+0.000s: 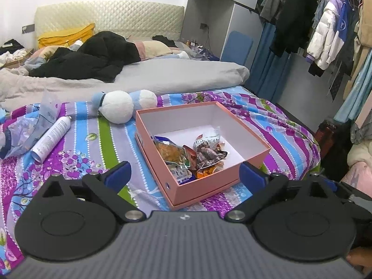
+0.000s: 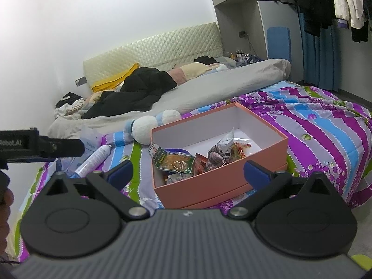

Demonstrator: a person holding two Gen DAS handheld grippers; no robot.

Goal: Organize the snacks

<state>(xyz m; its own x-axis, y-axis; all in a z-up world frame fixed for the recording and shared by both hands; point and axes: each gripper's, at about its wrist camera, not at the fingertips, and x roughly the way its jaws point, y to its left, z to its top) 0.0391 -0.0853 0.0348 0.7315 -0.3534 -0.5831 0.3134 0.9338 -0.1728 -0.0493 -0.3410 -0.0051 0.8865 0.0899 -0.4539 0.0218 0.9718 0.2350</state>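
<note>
At frame centre: crinkly foil snack packets are lying inside the salmon-pink cardboard box | left gripper and right gripper are hovering released, empty | step: packing looking finished | next: finding any stray snack.

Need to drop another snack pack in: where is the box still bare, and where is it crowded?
The pink box is bare along its far wall and far right corner. Snack packs crowd its near left corner. Outside, quilt lies bare between the spray can and the box.

Lower snack packets hidden under pile; spray can label unreadable.
</note>
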